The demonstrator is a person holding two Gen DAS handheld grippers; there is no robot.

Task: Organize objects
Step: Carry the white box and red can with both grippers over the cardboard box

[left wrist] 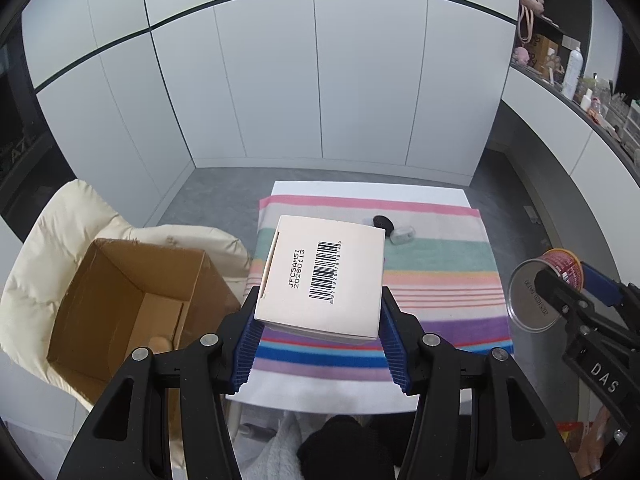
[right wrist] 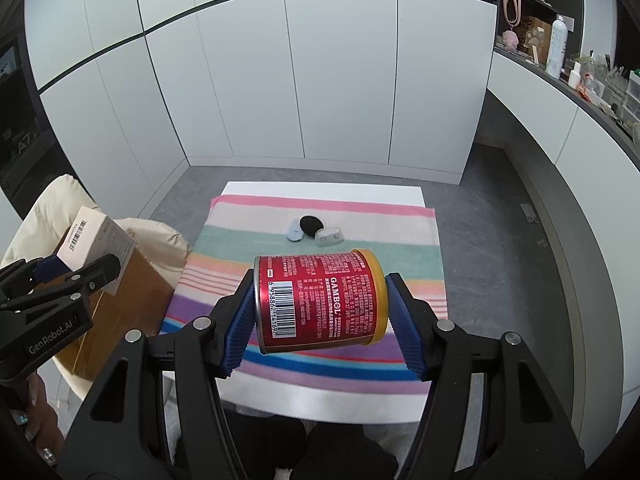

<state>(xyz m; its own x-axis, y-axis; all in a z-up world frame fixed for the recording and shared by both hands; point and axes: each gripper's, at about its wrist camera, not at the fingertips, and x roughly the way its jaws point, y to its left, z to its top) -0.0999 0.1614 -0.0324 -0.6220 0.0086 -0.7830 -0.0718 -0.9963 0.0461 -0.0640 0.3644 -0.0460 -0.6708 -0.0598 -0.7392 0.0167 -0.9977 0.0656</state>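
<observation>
Both grippers are loaded at once here, which makes sense for a tidy-up job: 2 things carried per trip. The left gripper (left wrist: pixel 320 316) is clamped on a white box (left wrist: pixel 322 276) by its 2 side walls, barcode face up, held clear above the near edge of the striped cloth (left wrist: pixel 440 280). That flat, level hold probably keeps it ready to drop straight into the cardboard box (left wrist: pixel 132 300), which sits open on a cream cushion (left wrist: pixel 48 256) just left of the cloth. The right gripper (right wrist: pixel 320 312) is squeezing a red can (right wrist: pixel 320 300) end to end, 1 pad on the metal base and 1 on the yellow lid, so the can lies sideways above the cloth's near half. Gripping the flat ends likely stops it rolling out. Farther back on the cloth, 3 small things (right wrist: pixel 316 232) sit bunched together, touching, not yet picked up. The cardboard box looks like the likely destination for all of it.
</observation>
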